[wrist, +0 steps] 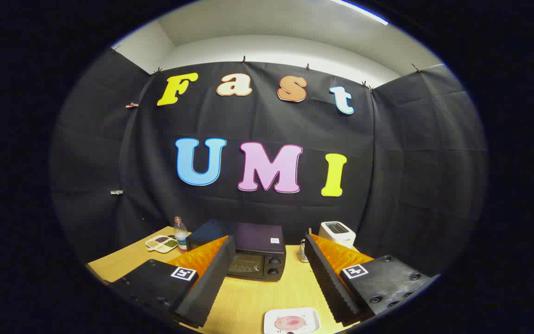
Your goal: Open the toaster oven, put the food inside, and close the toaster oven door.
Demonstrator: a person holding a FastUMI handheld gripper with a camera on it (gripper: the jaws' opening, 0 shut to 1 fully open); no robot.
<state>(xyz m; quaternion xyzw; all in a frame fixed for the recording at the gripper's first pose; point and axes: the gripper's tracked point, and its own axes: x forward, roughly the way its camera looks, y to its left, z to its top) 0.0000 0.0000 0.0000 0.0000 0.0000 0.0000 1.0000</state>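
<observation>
Above table (248, 297), tool (267, 278) wide open, empty

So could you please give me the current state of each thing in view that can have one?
claw: open, fingers spread wide, holding nothing, above the table.
toaster oven: door closed, beyond the fingers.
plate: on the table between the fingers, food on it.
bottle: upright, cap on.
sectioned dish: flat on the table, compartments filled.
white toaster: upright, slots look empty.
grater: standing upright.

Black cloth wall (410, 162), wooden table (248, 301) (pale) — ceiling light (359, 10)
</observation>
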